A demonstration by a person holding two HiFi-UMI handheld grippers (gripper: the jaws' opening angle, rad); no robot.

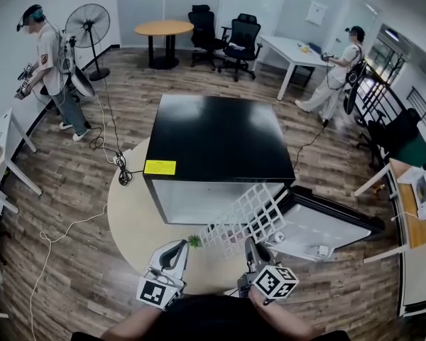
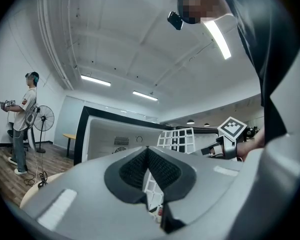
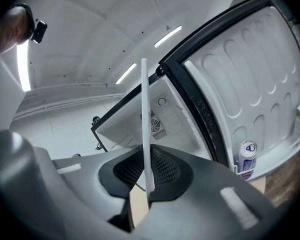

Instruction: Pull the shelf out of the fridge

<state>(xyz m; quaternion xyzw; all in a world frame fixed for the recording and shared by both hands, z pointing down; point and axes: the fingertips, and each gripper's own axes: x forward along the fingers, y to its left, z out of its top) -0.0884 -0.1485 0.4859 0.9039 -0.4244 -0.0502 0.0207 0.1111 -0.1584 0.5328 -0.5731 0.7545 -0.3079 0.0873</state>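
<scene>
A black mini fridge (image 1: 220,148) stands on a round beige mat (image 1: 131,219), its white inside (image 2: 110,136) facing me and its door (image 1: 326,222) swung open to the right. The white grid shelf (image 1: 245,219) is outside the fridge, tilted in front of the opening. My right gripper (image 1: 250,247) is shut on the shelf's near edge. In the right gripper view the shelf (image 3: 145,114) appears edge-on as a thin white bar between the pads. My left gripper (image 1: 174,256) hovers to the shelf's left, shut and holding nothing, with the shelf (image 2: 179,139) beyond its tips.
A drink can (image 3: 247,156) sits in the door's rack. A small green thing (image 1: 194,241) lies on the mat by the left gripper. Cables (image 1: 110,155) trail over the wooden floor at left. People stand at far left (image 1: 50,62) and back right (image 1: 341,69), near a fan (image 1: 87,27), a round table (image 1: 163,28) and chairs.
</scene>
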